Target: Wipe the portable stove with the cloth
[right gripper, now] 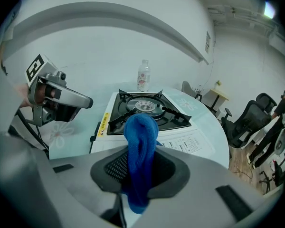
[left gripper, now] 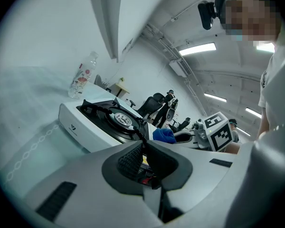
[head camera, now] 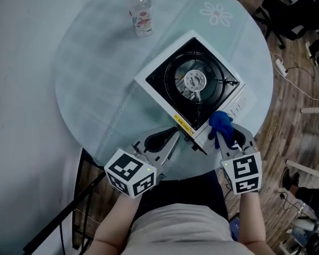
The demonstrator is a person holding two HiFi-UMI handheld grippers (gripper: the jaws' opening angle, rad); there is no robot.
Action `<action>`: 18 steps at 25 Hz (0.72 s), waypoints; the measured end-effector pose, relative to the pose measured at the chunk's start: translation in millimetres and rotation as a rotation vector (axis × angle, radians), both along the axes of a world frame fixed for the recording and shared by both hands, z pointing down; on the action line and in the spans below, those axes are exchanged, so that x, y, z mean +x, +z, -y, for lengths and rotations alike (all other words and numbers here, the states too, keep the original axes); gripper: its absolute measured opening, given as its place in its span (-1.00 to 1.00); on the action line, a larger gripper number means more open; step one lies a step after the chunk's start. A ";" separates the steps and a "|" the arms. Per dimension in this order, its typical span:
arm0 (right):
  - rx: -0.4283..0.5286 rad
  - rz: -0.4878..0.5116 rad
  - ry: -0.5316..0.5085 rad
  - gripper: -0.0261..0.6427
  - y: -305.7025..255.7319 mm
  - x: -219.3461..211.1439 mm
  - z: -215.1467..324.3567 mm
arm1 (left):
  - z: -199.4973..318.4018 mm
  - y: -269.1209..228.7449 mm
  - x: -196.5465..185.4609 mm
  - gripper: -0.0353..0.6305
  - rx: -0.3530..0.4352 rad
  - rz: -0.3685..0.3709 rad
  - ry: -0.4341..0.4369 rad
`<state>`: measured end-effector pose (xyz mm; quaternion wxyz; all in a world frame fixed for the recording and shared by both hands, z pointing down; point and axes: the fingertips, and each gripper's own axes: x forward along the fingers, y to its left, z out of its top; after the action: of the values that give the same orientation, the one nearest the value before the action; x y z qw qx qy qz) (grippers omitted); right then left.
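Down at the lower middle of the head view, the left gripper [head camera: 175,136] points up and to the right at the near corner of the white-bodied portable gas stove with a black top [head camera: 165,78]. In its own view its jaws [left gripper: 143,144] look pressed together with nothing between them, though the angle is low and the tips sit right in front of the stove's edge, so whether they touch it is hard to tell. At the lower right, the right gripper [head camera: 227,142] has its jaws clamped on a blue terry cloth [head camera: 219,122]. In the right gripper view the cloth [right gripper: 140,141] stands up as a folded bunch between the pads and hangs out below them. Its upper end lies at the stove's front right edge, beside the printed control panel. The stove sits turned like a diamond on the round, pale green glass-topped table [head camera: 95,73], right of the table's centre, with its round silver burner [head camera: 195,81] in the middle of the black pan support. A clear plastic bottle with a red-and-white label [head camera: 141,9] stands upright at the upper middle of the frame, well apart from the stove. Black office chairs [right gripper: 247,118] stand on the wooden floor [head camera: 287,132] at the right.
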<state>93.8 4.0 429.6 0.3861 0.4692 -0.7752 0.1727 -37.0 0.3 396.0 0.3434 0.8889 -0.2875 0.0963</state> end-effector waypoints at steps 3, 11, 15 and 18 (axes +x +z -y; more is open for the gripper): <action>-0.002 -0.006 -0.014 -0.64 0.5 -10.1 -6.8 | -1.3 1.0 -1.0 -0.78 0.002 -0.004 0.016; -0.006 -0.021 -0.026 -0.64 2.2 -27.8 -19.3 | -1.3 1.9 -2.5 -0.78 0.002 -0.012 0.032; -0.006 -0.012 -0.017 -0.64 2.1 -30.9 -22.6 | -2.9 3.3 -3.9 -0.78 0.001 -0.013 0.035; -0.006 -0.003 -0.014 -0.64 1.8 -32.6 -25.0 | -4.7 3.9 -3.8 -0.78 0.000 -0.013 0.040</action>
<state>61.2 29.0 431.4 0.3899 0.4629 -0.7773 0.1718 -40.7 5.0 399.9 0.3430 0.8952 -0.2674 0.0973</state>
